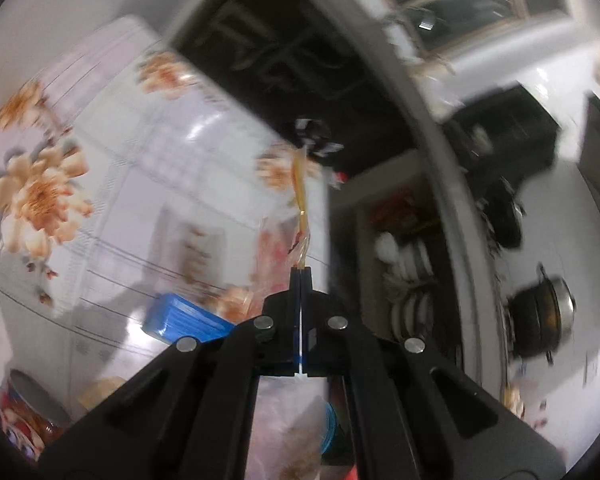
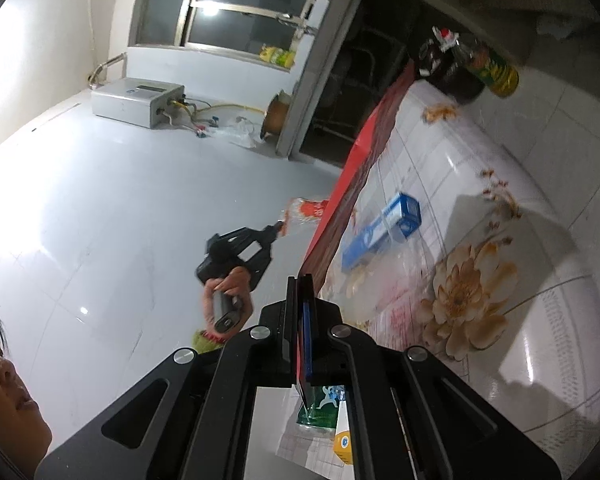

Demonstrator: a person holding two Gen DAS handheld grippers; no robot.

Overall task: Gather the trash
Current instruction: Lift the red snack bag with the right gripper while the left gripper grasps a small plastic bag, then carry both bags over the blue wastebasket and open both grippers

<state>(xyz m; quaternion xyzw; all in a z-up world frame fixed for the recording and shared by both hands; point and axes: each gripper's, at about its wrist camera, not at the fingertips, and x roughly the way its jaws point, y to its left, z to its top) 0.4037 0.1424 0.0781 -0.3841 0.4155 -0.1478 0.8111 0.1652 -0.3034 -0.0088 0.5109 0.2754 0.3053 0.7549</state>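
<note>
Two grippers: left gripper (image 1: 301,270) fingers pinch one clear wrapper (image 1: 300,200); right gripper (image 2: 300,280) fingers clamp one red bag (image 2: 352,172).

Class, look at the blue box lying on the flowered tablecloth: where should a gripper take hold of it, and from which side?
Grip the blue box across its narrow width, near the middle, coming from above. It lies flat and long on the tablecloth, so only its long side faces offer the fingers a hold. Both grippers look full now, so one likely must unload first.

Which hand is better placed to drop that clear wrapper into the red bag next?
Left. The left tool is already shut on the clear wrapper and holds it beside the red bag. The right tool is shut on the bag's rim, holding it up, so it is occupied.
</note>
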